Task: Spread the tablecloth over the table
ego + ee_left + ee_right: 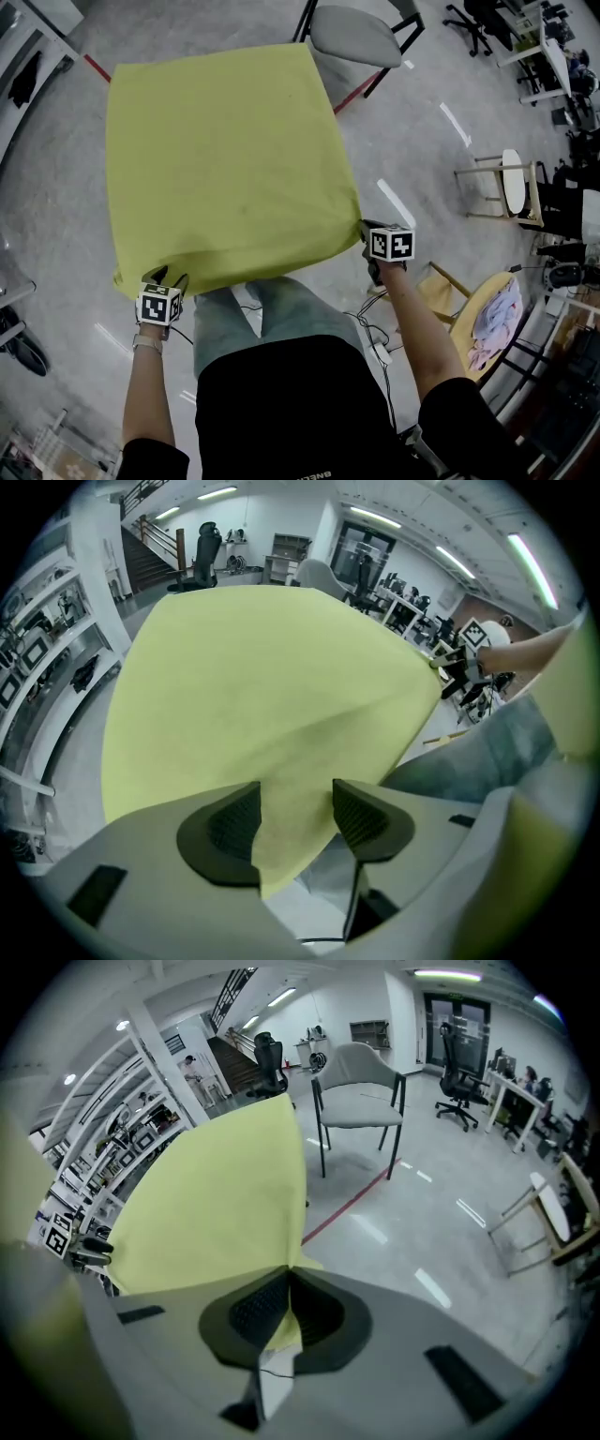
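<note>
A yellow-green tablecloth (225, 159) lies spread over the table and hides the whole top. Its near edge hangs toward me. My left gripper (167, 279) is at the near left corner. In the left gripper view my left gripper (295, 803) stands open, with the cloth's corner (281, 846) hanging loosely between the jaws. My right gripper (366, 232) is at the near right corner. In the right gripper view my right gripper (289, 1283) is shut on the cloth (216, 1213), pinching that corner. Each gripper view shows the other gripper across the cloth: the right gripper (459, 672) and the left gripper (89, 1246).
A grey chair (356, 36) stands just beyond the table's far right corner, by a red floor line (361, 92). A wooden stool (506, 183) and a chair with clothes (487, 319) are to the right. My legs (272, 309) are against the near edge. Shelving runs along the left wall (56, 649).
</note>
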Demonstrator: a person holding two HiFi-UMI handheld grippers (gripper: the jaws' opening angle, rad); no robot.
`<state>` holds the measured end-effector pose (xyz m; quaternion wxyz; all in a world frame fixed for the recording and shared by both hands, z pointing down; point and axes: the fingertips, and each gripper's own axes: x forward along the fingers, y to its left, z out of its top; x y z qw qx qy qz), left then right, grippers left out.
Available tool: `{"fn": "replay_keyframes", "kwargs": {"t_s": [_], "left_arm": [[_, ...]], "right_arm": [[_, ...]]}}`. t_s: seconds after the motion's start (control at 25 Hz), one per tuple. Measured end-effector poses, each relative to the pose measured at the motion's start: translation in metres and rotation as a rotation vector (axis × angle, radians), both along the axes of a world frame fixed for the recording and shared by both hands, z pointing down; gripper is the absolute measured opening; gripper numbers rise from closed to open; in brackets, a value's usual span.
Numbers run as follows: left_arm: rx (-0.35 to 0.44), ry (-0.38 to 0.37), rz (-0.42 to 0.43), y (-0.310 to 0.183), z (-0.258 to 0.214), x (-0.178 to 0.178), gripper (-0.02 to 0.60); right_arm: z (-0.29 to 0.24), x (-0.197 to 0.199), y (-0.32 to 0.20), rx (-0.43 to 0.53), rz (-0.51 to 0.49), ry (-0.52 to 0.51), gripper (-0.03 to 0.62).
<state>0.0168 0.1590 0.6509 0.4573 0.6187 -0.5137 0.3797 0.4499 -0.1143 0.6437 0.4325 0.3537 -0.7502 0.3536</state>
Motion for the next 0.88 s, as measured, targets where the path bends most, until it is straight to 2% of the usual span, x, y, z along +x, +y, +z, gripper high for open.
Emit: {"fn": "replay_keyframes", "kwargs": {"t_s": [0.28, 0.52, 0.76, 0.88], "left_arm": [[0.016, 0.087, 0.09, -0.022, -0.001, 0.057, 0.239], [0.022, 0.156, 0.12, -0.038, -0.004, 0.099, 0.239], [0.02, 0.15, 0.177, -0.041, -0.002, 0.119, 0.239], [0.021, 0.167, 0.167, -0.043, -0.002, 0.122, 0.239]], "right_arm": [[0.004, 0.064, -0.019, 0.0, 0.127, 0.073, 0.015], [0.004, 0.109, -0.034, 0.005, 0.213, 0.13, 0.017], [0.0, 0.138, -0.051, 0.037, 0.378, 0.083, 0.053], [0.0, 0.135, -0.055, 0.036, 0.381, 0.063, 0.072]]}}
